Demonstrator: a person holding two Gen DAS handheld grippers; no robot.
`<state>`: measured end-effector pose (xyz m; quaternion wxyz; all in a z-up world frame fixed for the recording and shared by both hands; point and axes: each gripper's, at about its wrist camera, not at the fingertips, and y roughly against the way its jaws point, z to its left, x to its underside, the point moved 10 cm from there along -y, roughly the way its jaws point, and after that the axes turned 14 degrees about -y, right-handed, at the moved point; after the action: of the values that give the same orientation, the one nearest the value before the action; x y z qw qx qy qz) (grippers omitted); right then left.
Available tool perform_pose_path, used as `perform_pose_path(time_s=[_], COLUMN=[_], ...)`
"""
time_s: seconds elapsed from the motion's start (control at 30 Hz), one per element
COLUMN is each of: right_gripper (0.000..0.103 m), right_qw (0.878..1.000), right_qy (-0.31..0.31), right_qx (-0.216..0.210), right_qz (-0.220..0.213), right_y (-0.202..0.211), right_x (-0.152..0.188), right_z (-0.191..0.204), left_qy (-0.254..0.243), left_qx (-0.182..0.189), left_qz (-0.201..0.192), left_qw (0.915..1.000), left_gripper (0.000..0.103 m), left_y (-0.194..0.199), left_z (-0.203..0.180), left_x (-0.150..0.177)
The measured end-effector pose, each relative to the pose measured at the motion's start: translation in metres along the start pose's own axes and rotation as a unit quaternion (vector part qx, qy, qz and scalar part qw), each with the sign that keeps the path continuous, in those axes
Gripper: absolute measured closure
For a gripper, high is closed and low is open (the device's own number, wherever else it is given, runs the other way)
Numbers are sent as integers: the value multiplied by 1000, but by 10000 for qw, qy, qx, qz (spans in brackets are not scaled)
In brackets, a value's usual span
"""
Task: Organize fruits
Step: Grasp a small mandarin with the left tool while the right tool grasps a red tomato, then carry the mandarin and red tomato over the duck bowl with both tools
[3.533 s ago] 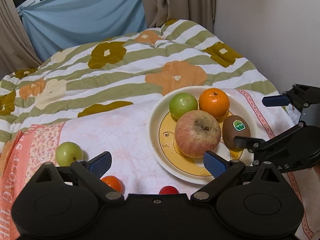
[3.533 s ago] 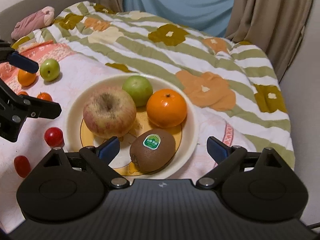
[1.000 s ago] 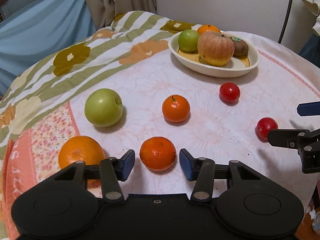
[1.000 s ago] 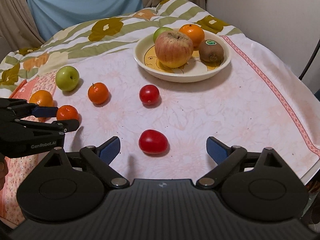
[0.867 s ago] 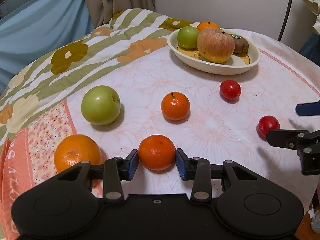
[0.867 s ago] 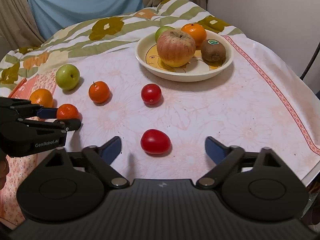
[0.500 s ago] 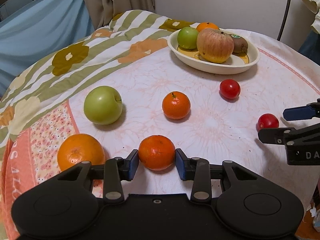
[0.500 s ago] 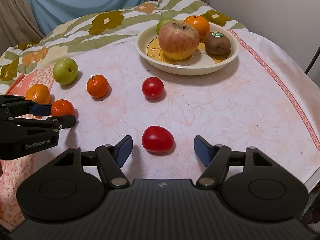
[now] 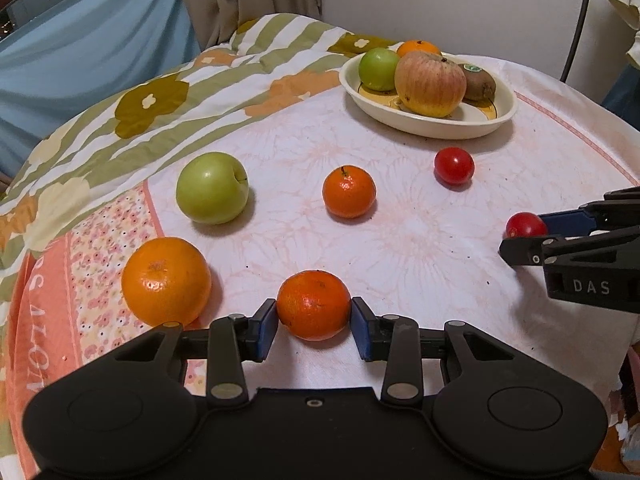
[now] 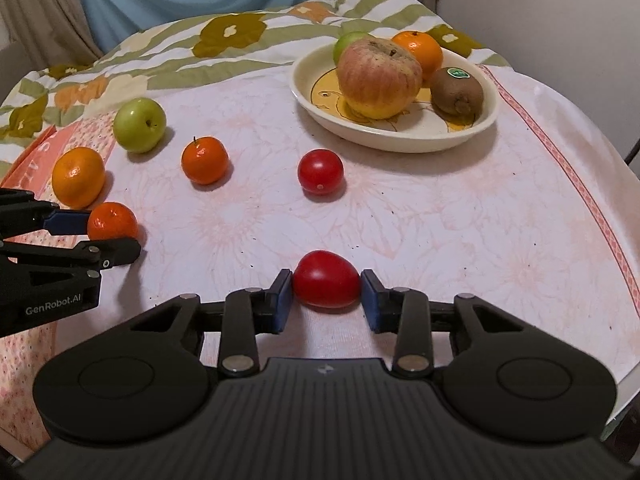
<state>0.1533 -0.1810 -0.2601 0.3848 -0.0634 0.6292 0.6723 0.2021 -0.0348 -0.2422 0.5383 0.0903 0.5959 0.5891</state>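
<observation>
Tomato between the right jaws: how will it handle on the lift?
The tomato looks smooth and glossy, so probably slippery. It is likely soft: the right gripper, jaws closing on it, could bruise it. It is rounded and rests on cloth, so it may roll if released.

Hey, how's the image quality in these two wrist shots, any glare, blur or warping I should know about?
Left wrist view: sharp, warm indoor light, small glare spots on the large round orange and green apple, soft shadows beside the fruit, and fisheye bending of the cloth-covered table's edge. Right wrist view: also sharp up close, a highlight on the round red tomato, curtains slightly soft, same barrel warping.
</observation>
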Motion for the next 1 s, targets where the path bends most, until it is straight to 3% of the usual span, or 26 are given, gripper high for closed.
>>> perform_pose_path(time_s=[0.47, 1.0], right_gripper=[52, 52], right_qw=[9992, 9950], right_qy=[189, 397], right_qx=[-330, -742], right_qz=[-141, -536], right_y=[29, 74], right_x=[-24, -88], right_z=[-5, -42], left_qy=[298, 826], left_qx=[-304, -678], left_qz=[-128, -434], left_qw=[9990, 9933], left_gripper=[60, 60], left_y=[30, 77], left_z=[0, -25], left_x=[-22, -85])
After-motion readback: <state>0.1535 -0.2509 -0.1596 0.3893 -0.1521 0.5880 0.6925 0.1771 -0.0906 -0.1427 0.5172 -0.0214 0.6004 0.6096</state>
